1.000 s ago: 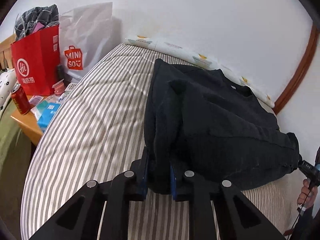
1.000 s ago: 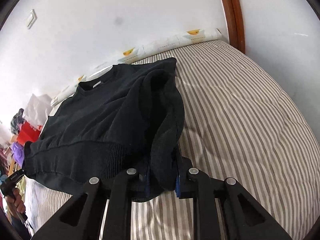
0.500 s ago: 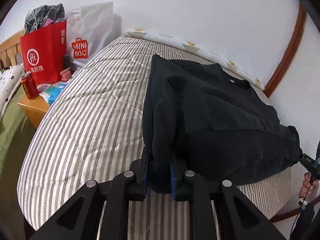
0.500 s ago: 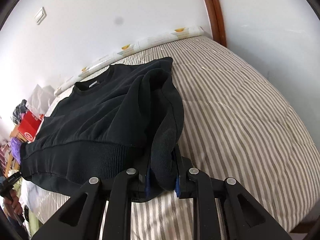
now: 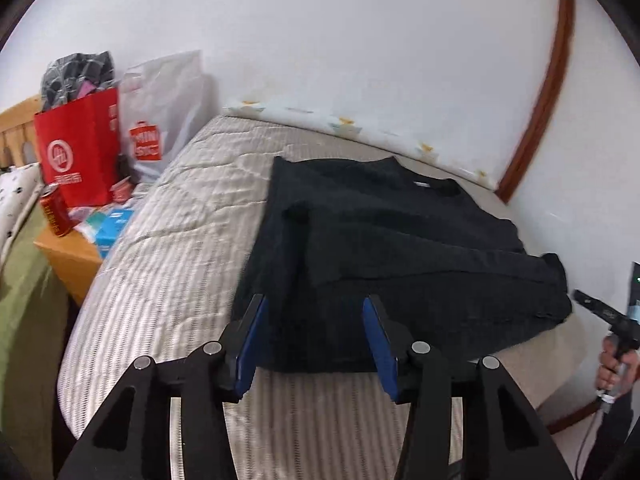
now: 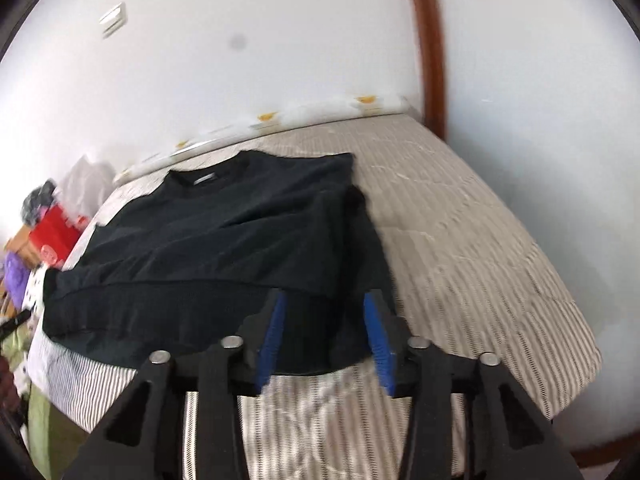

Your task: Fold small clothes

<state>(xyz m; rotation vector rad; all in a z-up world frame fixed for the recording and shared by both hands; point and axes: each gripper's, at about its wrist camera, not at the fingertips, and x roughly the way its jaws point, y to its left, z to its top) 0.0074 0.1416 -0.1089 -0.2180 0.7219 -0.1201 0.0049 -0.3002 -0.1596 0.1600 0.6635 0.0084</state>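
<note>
Blue-padded fingers (image 5: 250,344) of the left gripper (image 5: 316,344) stand wide apart and hold nothing, poised above the near hem of a black sweatshirt (image 5: 392,248) spread on a striped mattress (image 5: 180,264). Those of the right gripper (image 6: 326,340) are likewise parted and empty, at the garment's other near corner. The sweatshirt lies almost flat, collar toward the far wall, one sleeve doubled over its body on each side, the hem close to the mattress's near edge. Soft, limp and fairly thick by the look of it, the knit should sag and bunch if lifted at one point only; a pinch through both layers at the ribbed hem corners, one in each gripper, appears the surest hold for carrying the hem toward the collar. A red bag (image 5: 76,152) and a drink can (image 5: 54,214) stand on a bedside table at left.
</note>
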